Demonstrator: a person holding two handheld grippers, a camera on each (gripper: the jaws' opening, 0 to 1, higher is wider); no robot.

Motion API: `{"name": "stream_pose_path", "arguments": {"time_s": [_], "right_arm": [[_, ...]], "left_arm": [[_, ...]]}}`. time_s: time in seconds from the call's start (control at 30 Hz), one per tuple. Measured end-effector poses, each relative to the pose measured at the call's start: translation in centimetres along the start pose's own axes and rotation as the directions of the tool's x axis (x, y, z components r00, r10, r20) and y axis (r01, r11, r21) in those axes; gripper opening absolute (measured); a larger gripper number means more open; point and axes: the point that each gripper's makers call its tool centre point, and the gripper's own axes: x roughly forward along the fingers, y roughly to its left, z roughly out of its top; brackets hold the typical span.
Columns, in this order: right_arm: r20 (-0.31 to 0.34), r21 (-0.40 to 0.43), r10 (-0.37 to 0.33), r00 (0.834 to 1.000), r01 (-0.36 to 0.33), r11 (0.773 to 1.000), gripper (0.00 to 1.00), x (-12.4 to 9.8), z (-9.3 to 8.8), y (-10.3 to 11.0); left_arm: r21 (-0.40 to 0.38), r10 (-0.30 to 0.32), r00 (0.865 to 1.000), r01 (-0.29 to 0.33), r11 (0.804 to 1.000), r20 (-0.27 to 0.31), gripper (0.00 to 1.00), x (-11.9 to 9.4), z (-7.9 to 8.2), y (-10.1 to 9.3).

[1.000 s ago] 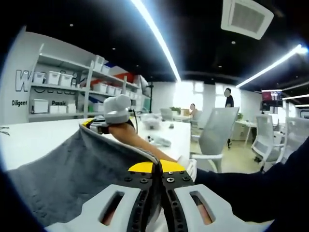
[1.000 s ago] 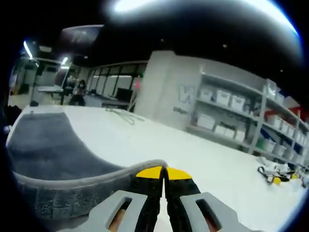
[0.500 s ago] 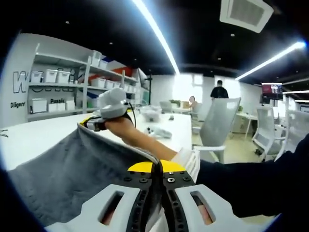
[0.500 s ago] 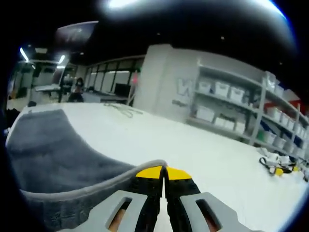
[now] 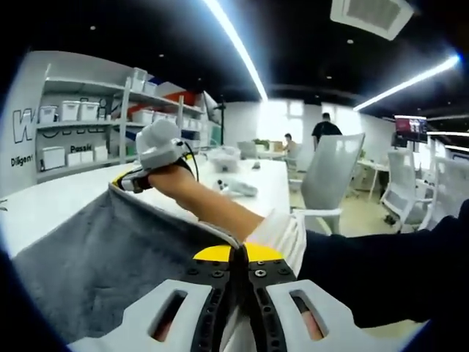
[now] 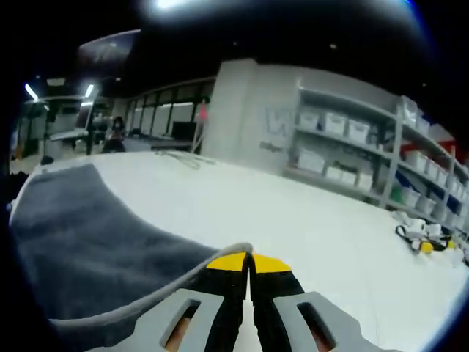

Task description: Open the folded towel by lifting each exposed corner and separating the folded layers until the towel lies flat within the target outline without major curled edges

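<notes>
Left gripper [image 5: 238, 253] jaws pressed together pinching the grey towel [image 5: 110, 264] hem at bottom centre; the cloth runs up-left along a taut edge to the right gripper [image 5: 157, 150], upper left. In the right gripper view, the right gripper [image 6: 249, 260] likewise pinches the hem, towel [image 6: 80, 235] sagging lower left over the white table [image 6: 308, 227]. Edge axis runs gripper to gripper, so the next pull likely goes apart and down.

A dark ceiling [image 5: 308, 51] carries long light strips [image 5: 236, 45] and a square vent [image 5: 366, 13], and past the left claw [image 5: 239, 258], to its right, stand grey office chairs [image 5: 330, 172] on a pale floor [image 5: 366, 220] with bright windows [image 5: 277, 121] far behind. Ahead of the right claw [image 6: 249, 262] the white surface [image 6: 293, 220] runs towards a grey wall [image 6: 253, 110]. Right of that wall stand shelves [image 6: 352, 158] of white bins [image 6: 335, 125], and glazed partitions [image 6: 165, 121] lie off to the left.
</notes>
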Motion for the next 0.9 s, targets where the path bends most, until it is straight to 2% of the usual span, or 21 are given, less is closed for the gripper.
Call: {"name": "stream_pose_path", "arguments": {"time_s": [0.17,0.2,0.27,0.4,0.73,0.8,0.9], "right_arm": [[-0.058,-0.034,-0.005,0.998,0.003,0.999,0.0,-0.1,-1.1,0.0],[-0.071,-0.069,-0.042,0.997,0.038,0.997,0.0,-0.3,-1.3,-0.6],[-0.087,-0.086,-0.058,0.995,0.05,0.995,0.0,-0.6,-1.5,-0.9],[-0.065,-0.063,-0.067,0.996,0.063,0.996,0.0,-1.1,-1.2,-1.4],[-0.051,-0.058,-0.094,0.994,0.091,0.994,0.0,-2.2,-1.0,-1.9],[-0.045,-0.077,-0.104,0.994,0.101,0.992,0.0,-2.5,-0.7,-1.6],[-0.031,-0.17,-0.142,0.989,0.135,0.976,0.0,-3.1,0.2,-1.3]], "left_arm": [[0.045,0.014,1.0,-0.013,0.999,-0.001,0.12,0.0,-0.1,0.3],[0.049,0.014,1.0,-0.014,0.999,-0.006,0.15,-0.1,-0.2,0.4],[0.057,0.017,1.0,-0.017,0.998,-0.008,0.19,-0.4,-0.1,0.5],[0.074,0.025,1.0,-0.023,0.997,-0.015,0.29,-1.1,0.0,0.8],[0.058,0.044,0.999,-0.044,0.997,0.003,0.33,-4.0,1.1,2.5],[0.07,0.071,0.997,-0.071,0.995,0.006,0.32,-4.8,1.1,3.3],[0.093,0.11,0.994,-0.107,0.99,-0.029,0.32,-5.7,0.3,4.9]]}}
